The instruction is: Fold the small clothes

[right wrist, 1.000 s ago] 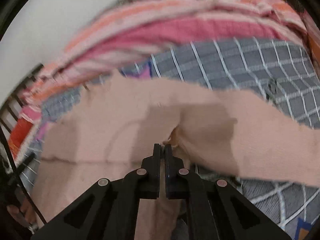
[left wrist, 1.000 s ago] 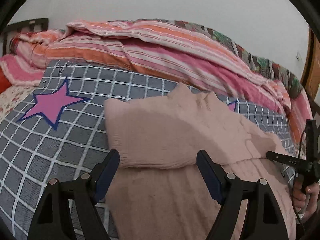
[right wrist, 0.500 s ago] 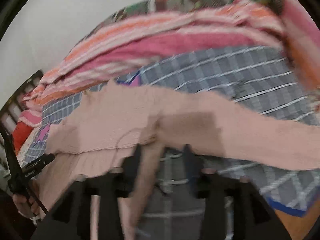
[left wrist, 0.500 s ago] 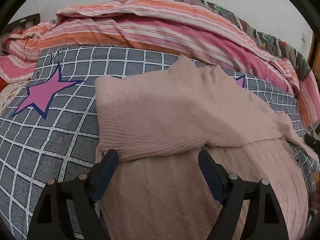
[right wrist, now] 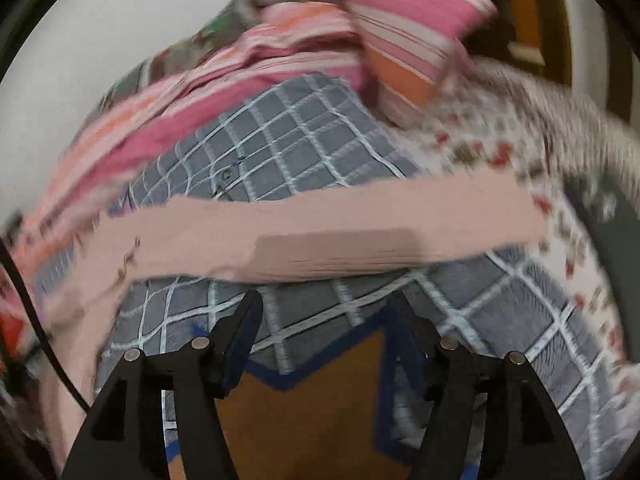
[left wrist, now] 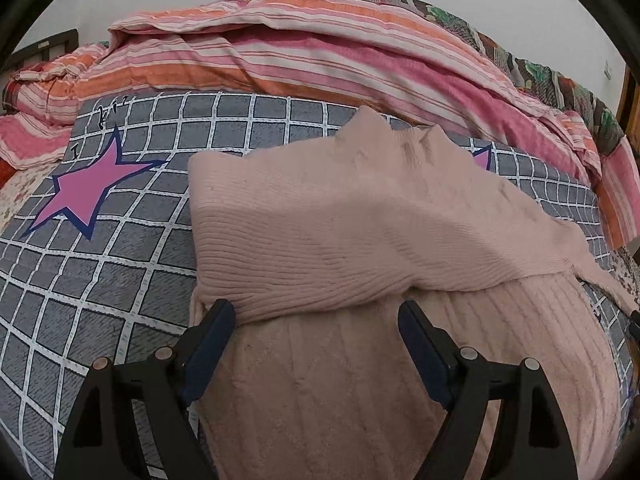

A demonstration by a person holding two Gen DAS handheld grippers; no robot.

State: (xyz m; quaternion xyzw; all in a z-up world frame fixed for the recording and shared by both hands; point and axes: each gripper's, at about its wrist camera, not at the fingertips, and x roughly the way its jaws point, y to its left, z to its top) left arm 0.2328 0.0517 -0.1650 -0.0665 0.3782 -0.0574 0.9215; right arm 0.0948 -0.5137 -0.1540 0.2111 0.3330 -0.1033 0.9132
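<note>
A pale pink knitted sweater [left wrist: 360,240] lies on the grey checked blanket [left wrist: 120,272], one sleeve folded across its body. My left gripper [left wrist: 316,324] is open just over the sweater's lower body, its pads either side of the folded sleeve's edge, not pressing on it. In the right wrist view the other sleeve [right wrist: 340,220] stretches flat across the blanket. My right gripper [right wrist: 328,320] hovers in front of that sleeve over the blanket, its jaws opening, nothing between them. That view is blurred.
A striped pink and orange quilt [left wrist: 320,60] is heaped along the back of the bed. The blanket has a pink star [left wrist: 84,192] at left and an orange star [right wrist: 312,400] below the right gripper. A flowered sheet [right wrist: 500,152] and wooden furniture [right wrist: 524,4] lie right.
My right gripper let go of the sweater, opened, and swung right along the sleeve. The left gripper stayed open and tipped slightly; the sleeve now lies flat across the body.
</note>
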